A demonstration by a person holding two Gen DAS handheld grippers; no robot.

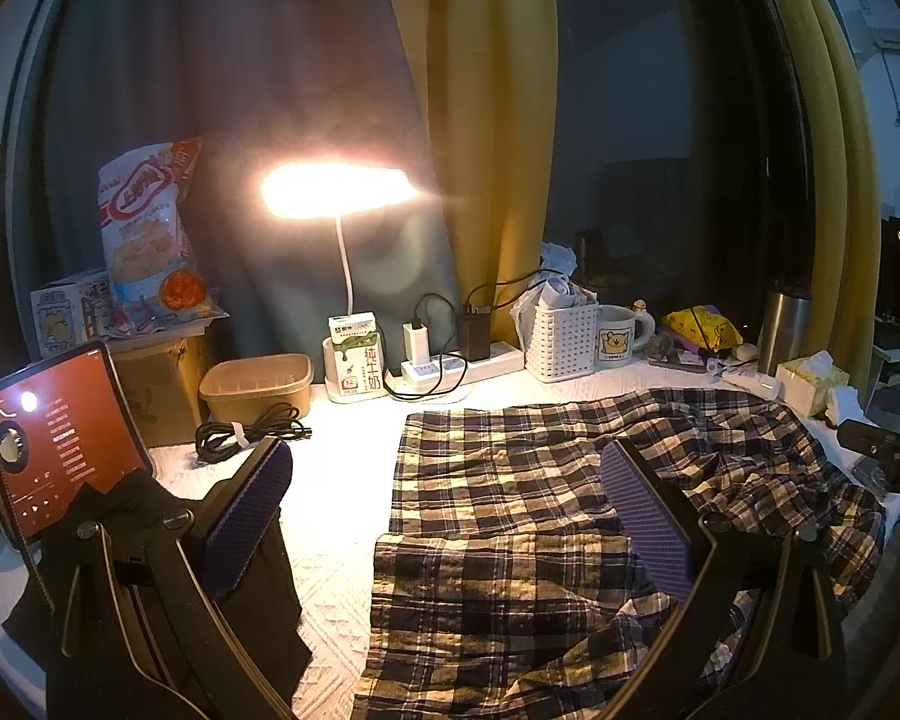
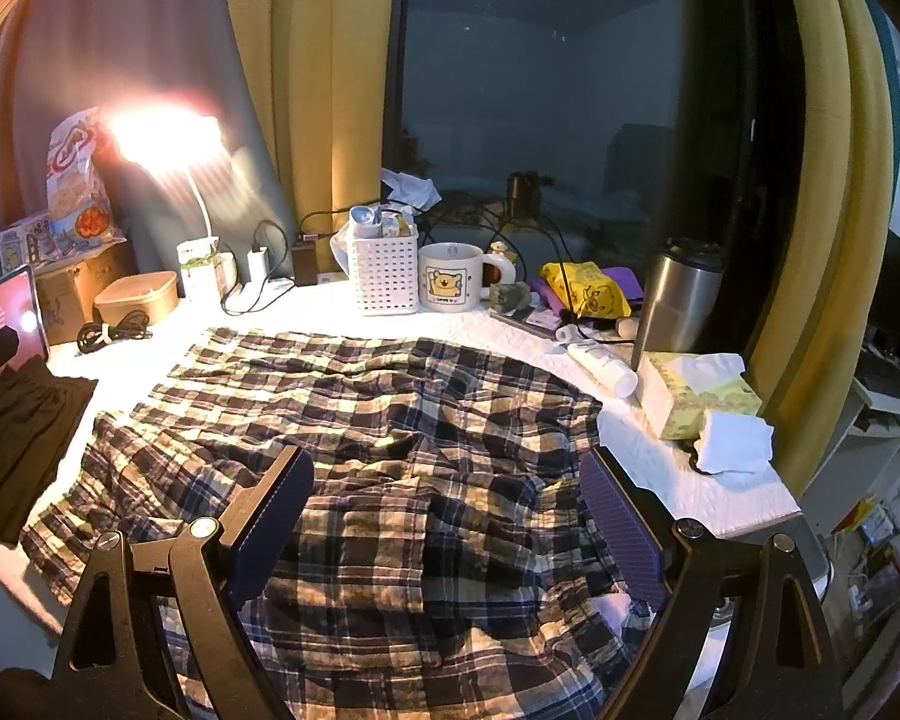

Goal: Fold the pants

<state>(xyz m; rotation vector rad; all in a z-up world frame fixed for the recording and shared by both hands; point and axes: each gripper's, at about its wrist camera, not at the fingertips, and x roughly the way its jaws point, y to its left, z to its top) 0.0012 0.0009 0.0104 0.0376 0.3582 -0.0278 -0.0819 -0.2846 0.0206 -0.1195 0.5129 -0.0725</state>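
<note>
Plaid pants [image 1: 510, 480] in dark blue, white and tan lie spread on the white table, the two legs side by side with their cuffs toward the left; they also show in the right wrist view [image 2: 390, 408], rumpled at the waist end. My left gripper [image 1: 444, 510] is open and empty, hovering over the leg ends, its left finger over a black garment [image 1: 168, 594]. My right gripper [image 2: 450, 516] is open and empty above the bunched waist. The right gripper's body shows in the left wrist view at the right edge [image 1: 882, 450].
Along the back stand a lit desk lamp [image 1: 336, 192], milk carton [image 1: 360, 354], power strip [image 1: 462, 366], white basket [image 2: 384, 270], mug [image 2: 450, 276], steel tumbler [image 2: 678, 294] and tissue box [image 2: 696, 396]. A tablet [image 1: 42, 438] and coiled cable [image 1: 252, 432] sit left. The table edge [image 2: 768, 516] runs at right.
</note>
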